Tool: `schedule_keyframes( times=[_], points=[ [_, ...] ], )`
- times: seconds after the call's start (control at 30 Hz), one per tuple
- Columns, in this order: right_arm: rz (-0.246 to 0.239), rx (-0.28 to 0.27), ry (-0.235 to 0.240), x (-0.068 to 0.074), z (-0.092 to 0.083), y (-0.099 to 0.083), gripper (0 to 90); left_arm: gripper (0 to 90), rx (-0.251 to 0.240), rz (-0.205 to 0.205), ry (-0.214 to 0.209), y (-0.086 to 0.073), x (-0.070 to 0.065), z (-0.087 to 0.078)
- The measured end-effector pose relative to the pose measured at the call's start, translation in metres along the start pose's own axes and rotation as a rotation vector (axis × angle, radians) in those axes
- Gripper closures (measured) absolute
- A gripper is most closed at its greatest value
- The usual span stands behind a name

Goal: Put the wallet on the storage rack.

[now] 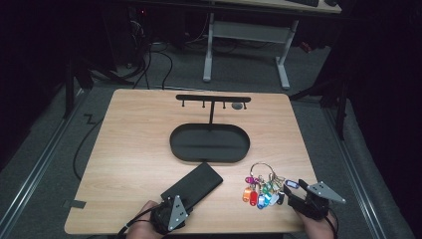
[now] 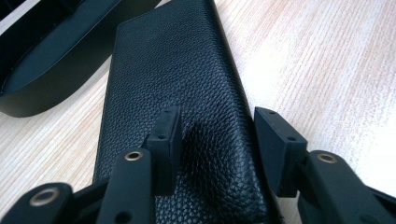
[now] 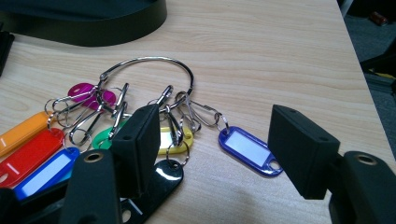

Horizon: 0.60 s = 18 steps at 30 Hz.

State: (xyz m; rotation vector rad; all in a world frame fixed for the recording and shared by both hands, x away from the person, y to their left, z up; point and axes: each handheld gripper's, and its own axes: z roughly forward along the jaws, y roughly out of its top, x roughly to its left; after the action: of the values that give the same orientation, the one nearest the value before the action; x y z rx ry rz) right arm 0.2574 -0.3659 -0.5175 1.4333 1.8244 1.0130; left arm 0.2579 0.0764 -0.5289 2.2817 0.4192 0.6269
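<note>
Place: a dim lab or office workroom.
Signs: wooden table (image 1: 134, 149) on grey carpet, height-adjustable desk frame (image 1: 246, 45) behind, cables (image 1: 149, 64) trailing across the floor.

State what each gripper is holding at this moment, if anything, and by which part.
The left gripper straddles the near end of the black leather case; a firm grip cannot be told. The right gripper holds nothing: its jaws stand open over the key tags.
</note>
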Motion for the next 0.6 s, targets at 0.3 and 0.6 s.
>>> schedule_keyframes(
  times=[0.3, 0.6],
  points=[
    [0.014, 0.01, 0.008, -0.004, 0.001, -0.006, 35.1, 65.1, -0.018, -0.046, -0.013, 0.0, 0.002, -0.002],
    [0.028, -0.031, 0.018, -0.01, -0.005, -0.003, 35.4, 71.8, -0.035, -0.056, -0.007, 0.0, 0.001, -0.002]
  ],
)
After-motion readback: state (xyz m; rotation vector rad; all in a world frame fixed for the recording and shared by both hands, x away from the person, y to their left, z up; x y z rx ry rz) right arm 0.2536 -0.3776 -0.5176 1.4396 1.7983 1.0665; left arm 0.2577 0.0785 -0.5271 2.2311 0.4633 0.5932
